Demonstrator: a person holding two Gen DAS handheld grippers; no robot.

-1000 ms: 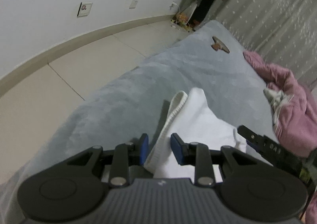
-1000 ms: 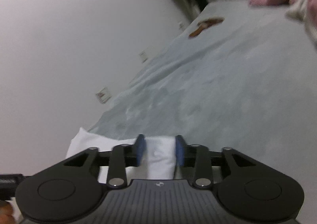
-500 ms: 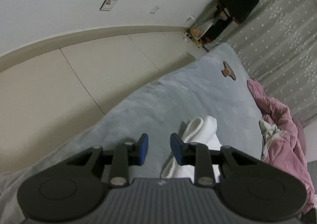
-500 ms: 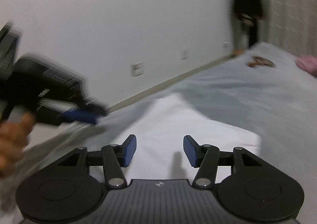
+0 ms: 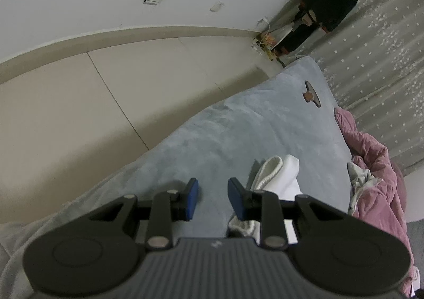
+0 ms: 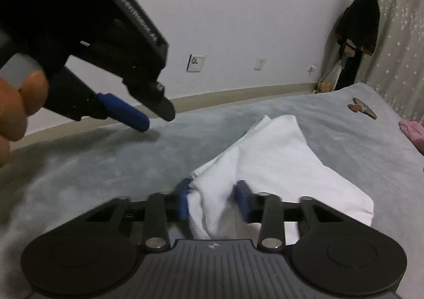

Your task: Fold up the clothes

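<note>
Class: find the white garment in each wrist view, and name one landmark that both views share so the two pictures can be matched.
Left wrist view: the white garment lies lower centre-right on the grey bed, just right of the empty left claw.
Right wrist view: it fills the centre, a fold of it between the right claw's fingers.
Shared landmark: the brown object at the bed's far end.
</note>
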